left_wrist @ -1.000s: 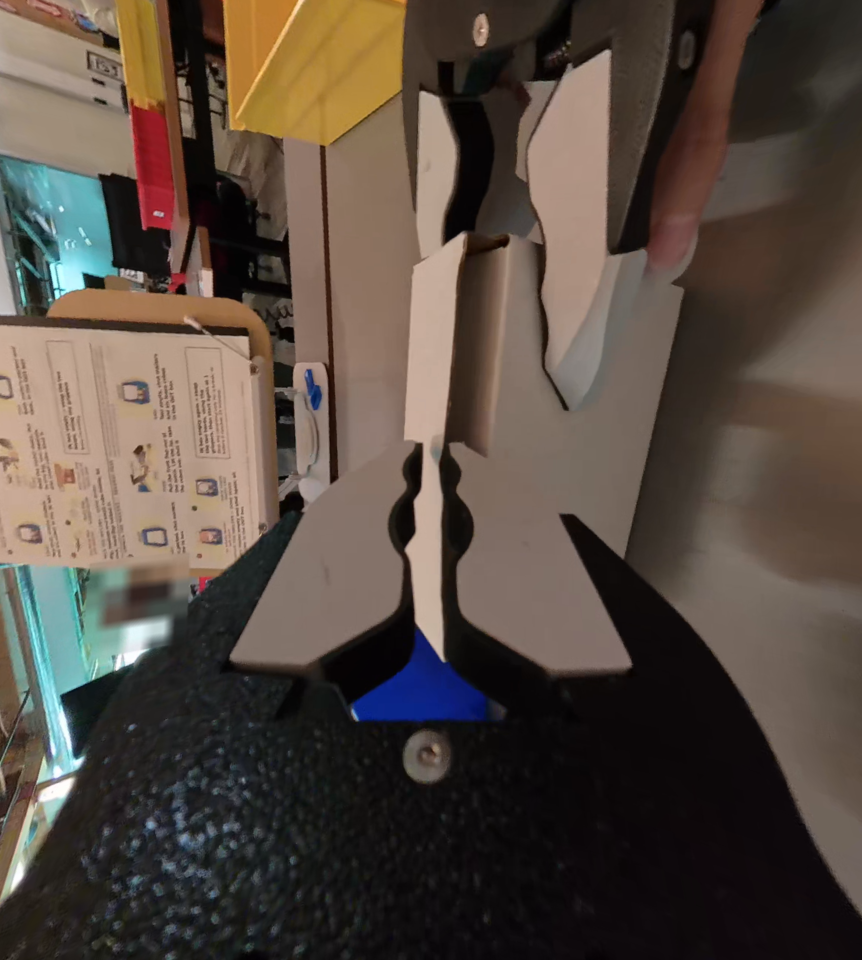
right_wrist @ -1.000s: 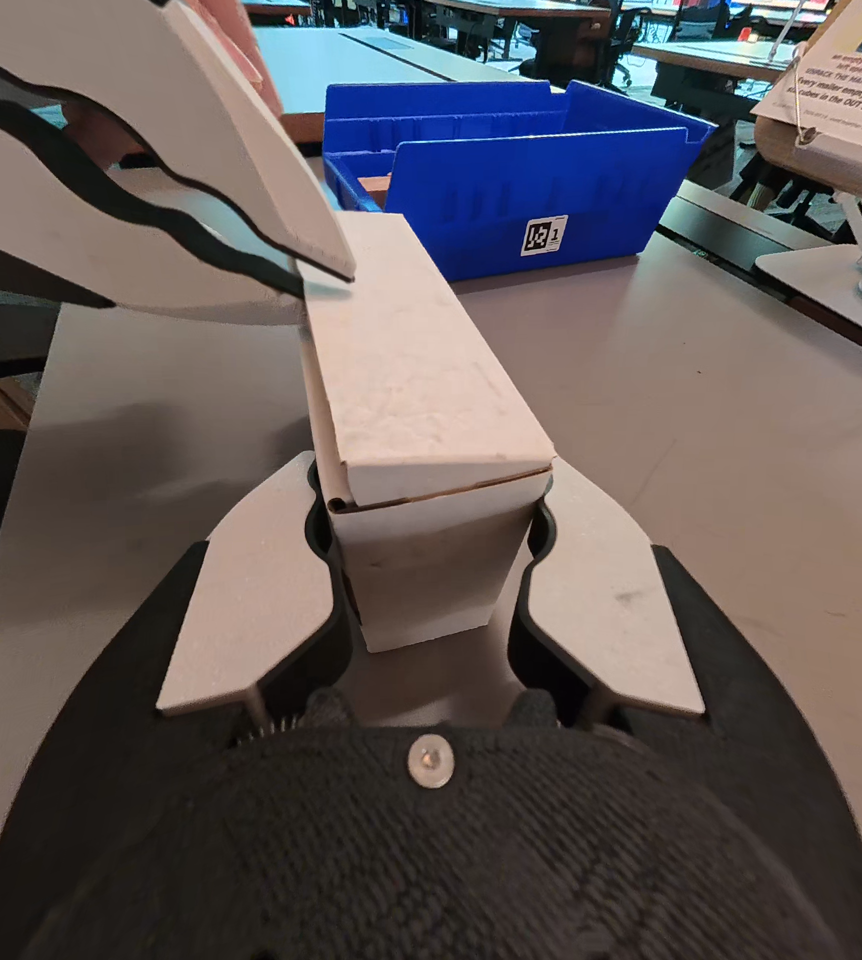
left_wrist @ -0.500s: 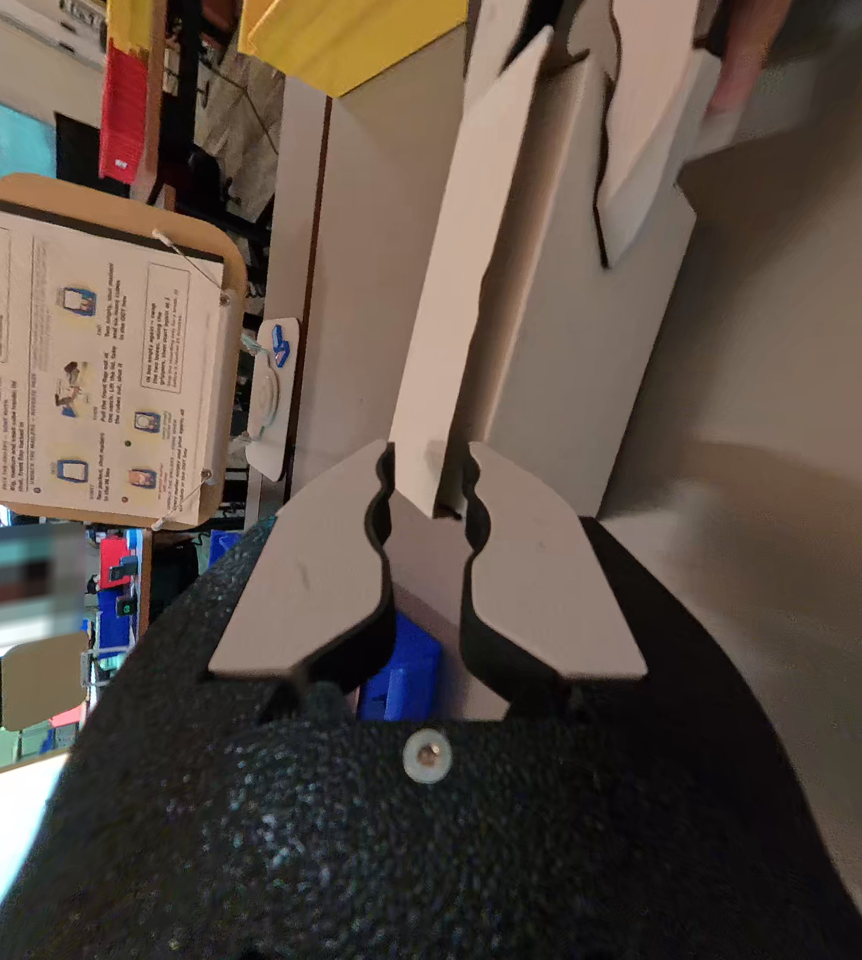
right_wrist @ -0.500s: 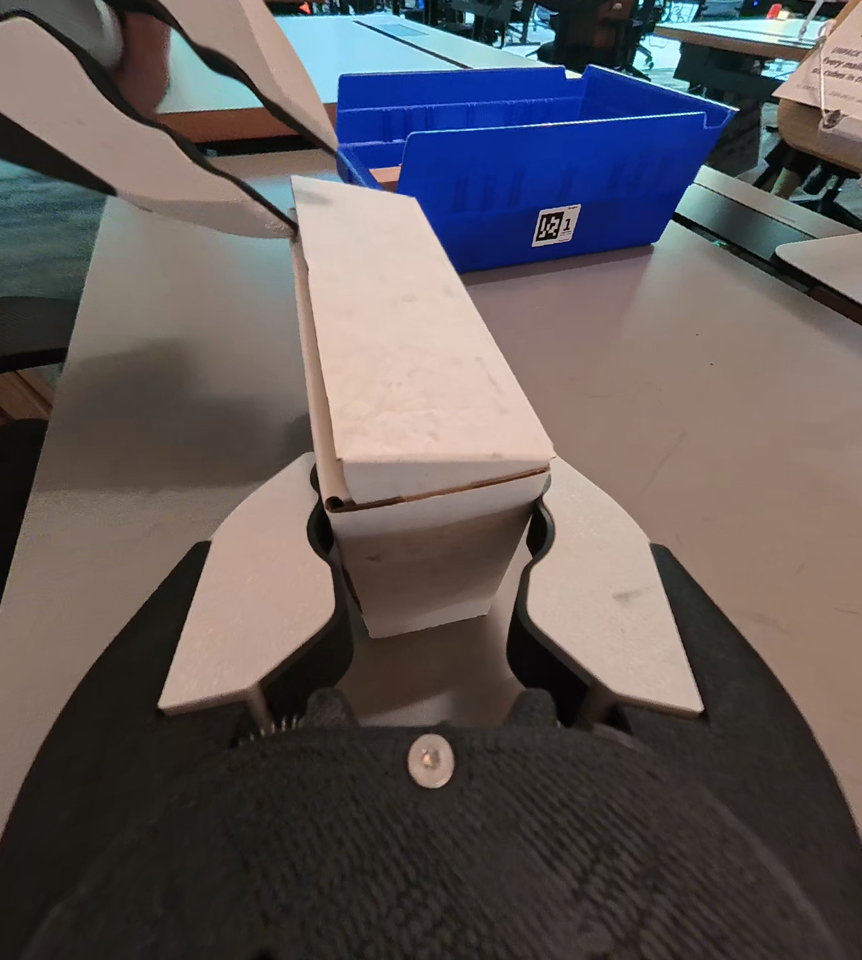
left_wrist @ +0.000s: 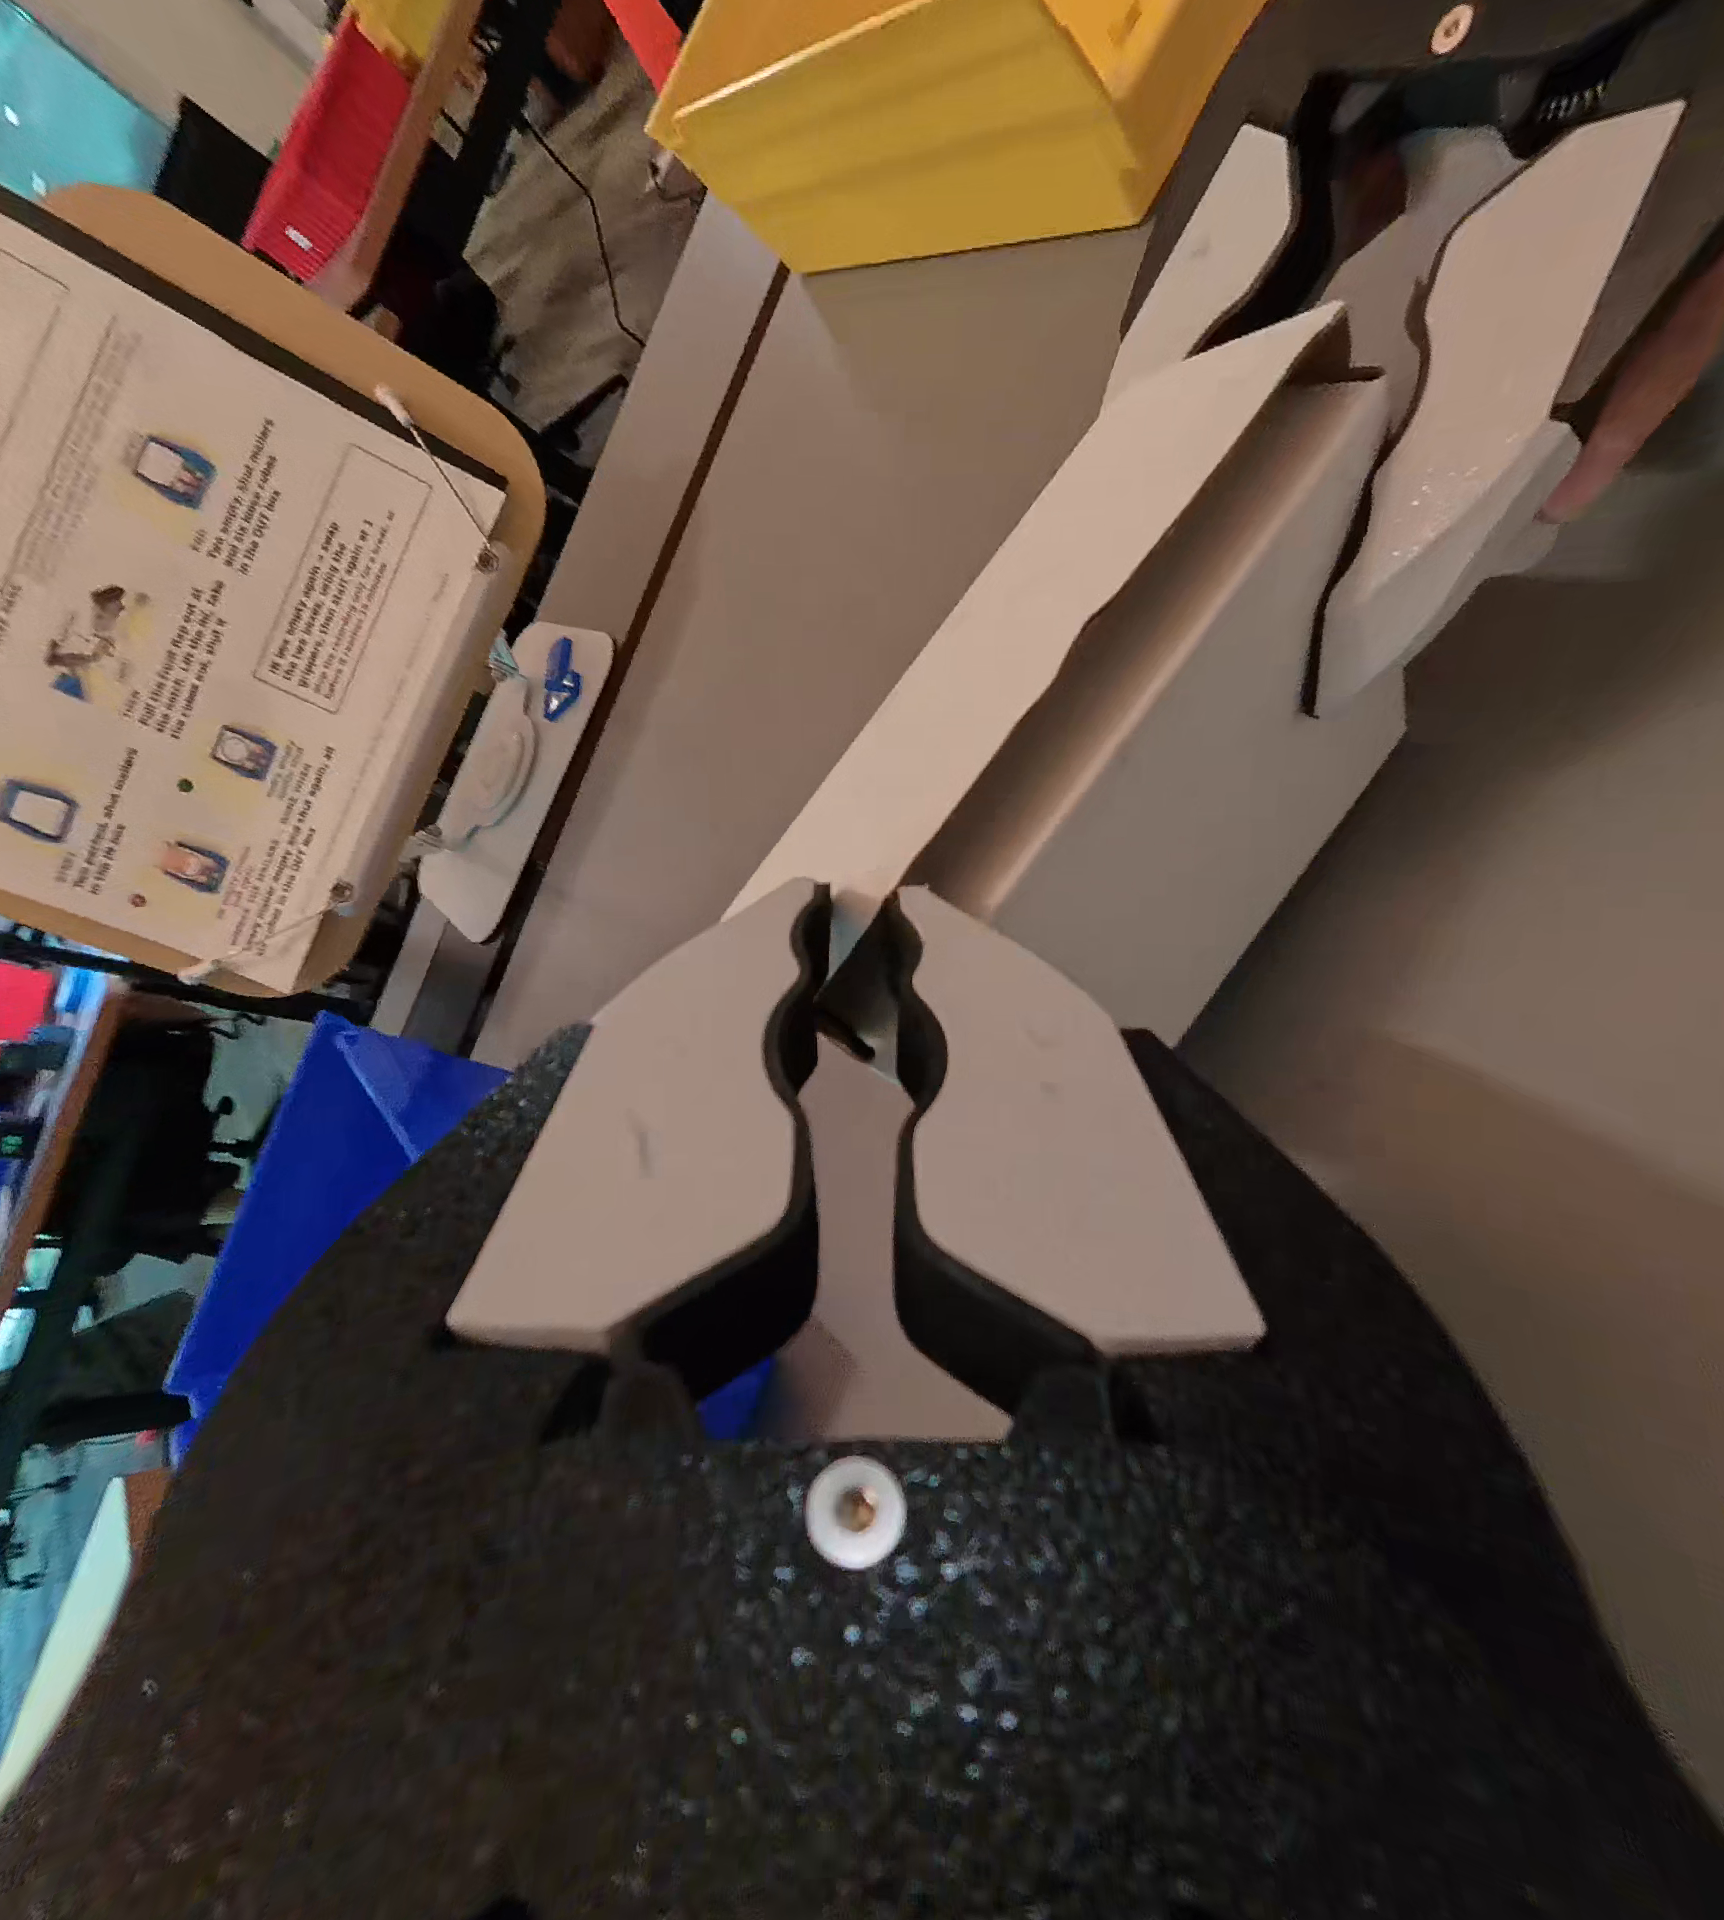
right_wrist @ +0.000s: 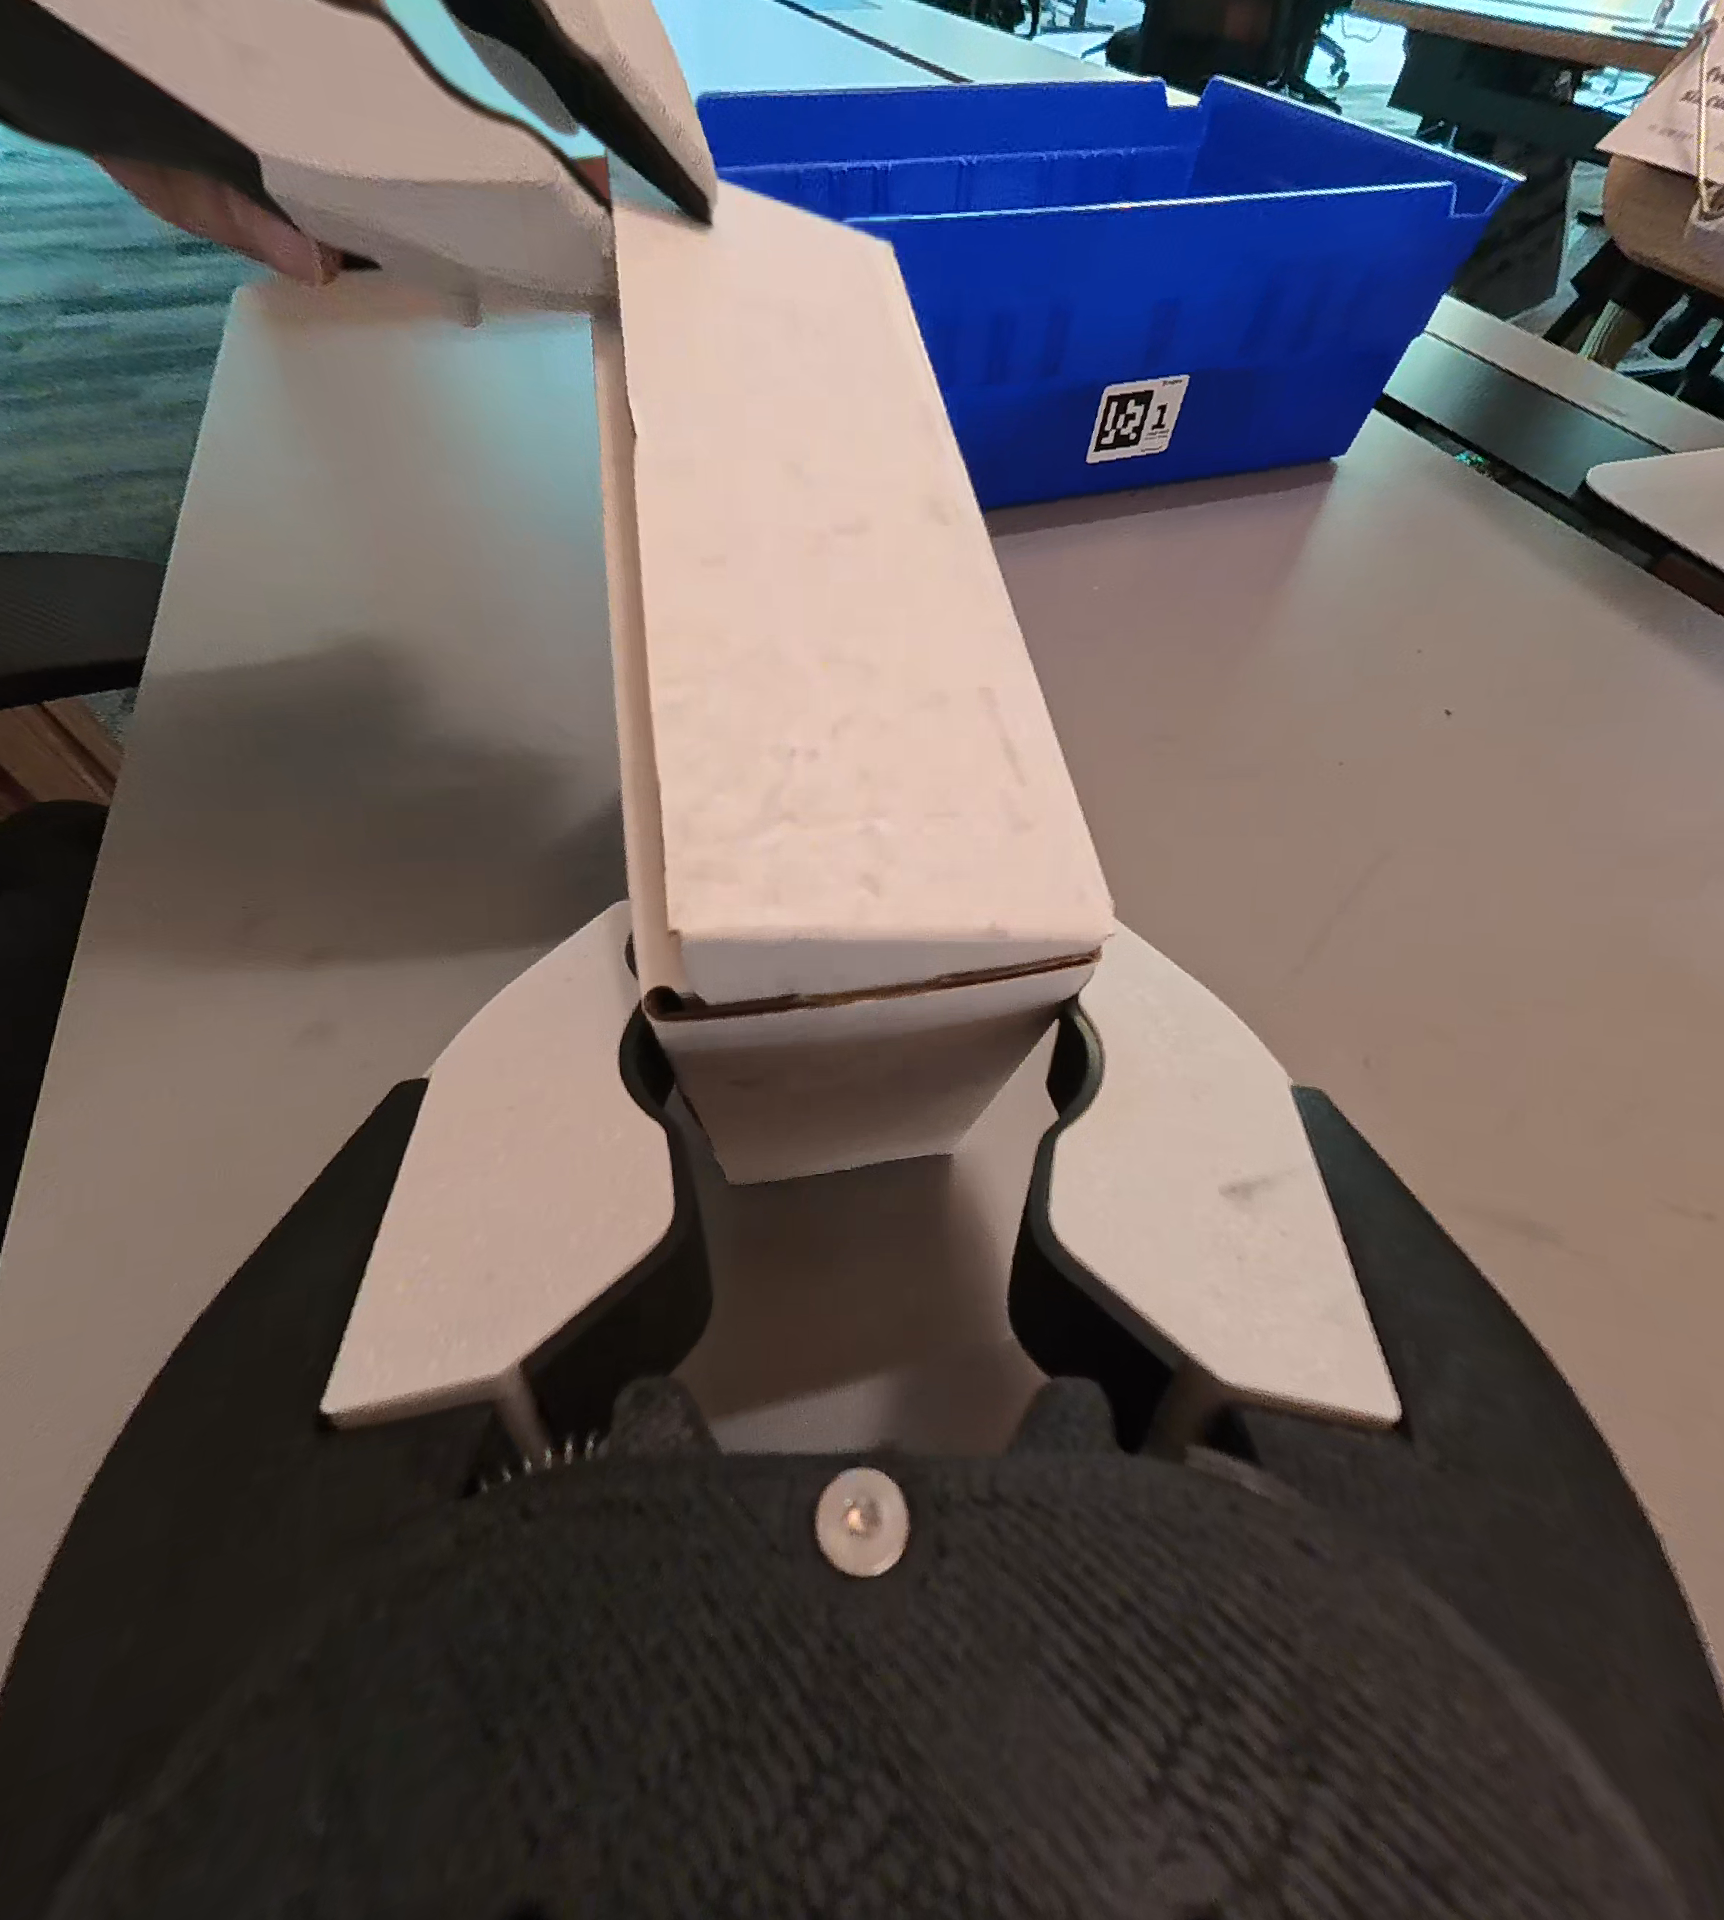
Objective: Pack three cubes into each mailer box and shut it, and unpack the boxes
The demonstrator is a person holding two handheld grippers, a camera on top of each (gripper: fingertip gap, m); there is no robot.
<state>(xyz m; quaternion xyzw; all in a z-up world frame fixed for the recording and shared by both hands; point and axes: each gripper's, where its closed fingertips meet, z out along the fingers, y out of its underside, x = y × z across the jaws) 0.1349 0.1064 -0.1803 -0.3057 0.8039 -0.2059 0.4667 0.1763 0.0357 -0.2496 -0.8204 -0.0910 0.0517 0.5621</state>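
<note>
A long white mailer box (right_wrist: pixel 837 623) lies on the grey table (right_wrist: pixel 1460 831), its lid down with a thin gap at the near end. My right gripper (right_wrist: pixel 858 1039) is shut on the box's near end, one finger on each side. My left gripper (left_wrist: pixel 853 925) is shut on the lid's side edge at the far left corner; it also shows in the right wrist view (right_wrist: pixel 650 197). In the left wrist view the box (left_wrist: pixel 1149 727) runs away from me to the right gripper's fingers (left_wrist: pixel 1460 364). No cubes are in sight; the box's inside is hidden.
A blue bin (right_wrist: pixel 1149 291) with a square tag stands just beyond the box. A yellow bin (left_wrist: pixel 920 125) sits at the table's other end. An instruction board (left_wrist: pixel 162 623) stands beside the table. A chair (right_wrist: pixel 6 644) is at the left edge. The tips of one gripper are about 12 cm away from the tips of the other.
My left gripper moved along the lid's edge to the box's far corner, loosening its jaws on the way and closing again. My right gripper kept its hold on the near end.
</note>
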